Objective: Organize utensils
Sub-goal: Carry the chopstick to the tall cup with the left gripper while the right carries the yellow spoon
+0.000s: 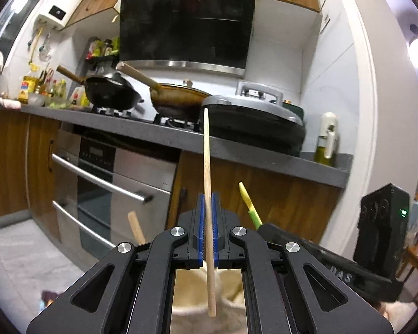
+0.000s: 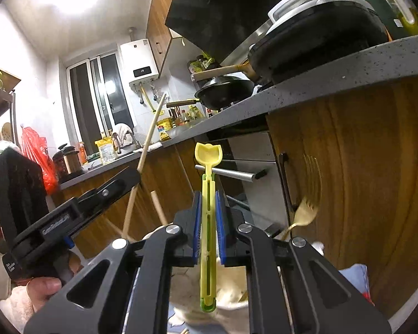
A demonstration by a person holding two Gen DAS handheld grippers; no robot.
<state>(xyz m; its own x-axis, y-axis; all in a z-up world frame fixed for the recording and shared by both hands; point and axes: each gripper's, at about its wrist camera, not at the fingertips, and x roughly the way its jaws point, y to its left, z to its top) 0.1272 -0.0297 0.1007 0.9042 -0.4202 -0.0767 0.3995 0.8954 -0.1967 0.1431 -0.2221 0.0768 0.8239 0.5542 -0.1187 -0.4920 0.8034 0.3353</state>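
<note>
My left gripper (image 1: 208, 203) is shut on a long wooden chopstick (image 1: 208, 167) that stands nearly upright between the blue pads. My right gripper (image 2: 208, 203) is shut on a yellow-green plastic scoop (image 2: 208, 222), its scoop end up. Each view catches the other tool: the yellow-green scoop (image 1: 249, 206) shows at the right of the left wrist view, and the chopstick (image 2: 149, 144) in the left gripper (image 2: 117, 183) shows at the left of the right wrist view. A gold fork (image 2: 303, 214) and a wooden stick (image 2: 158, 208) rise from a cream holder (image 2: 231, 300) below, which is mostly hidden.
A grey countertop (image 1: 181, 139) ahead carries two pans (image 1: 111, 91) and a black electric griddle (image 1: 253, 122). Below it are steel oven handles (image 1: 103, 181) and wooden cabinet doors (image 2: 348, 167). A person's thumb (image 2: 44, 286) grips the left tool.
</note>
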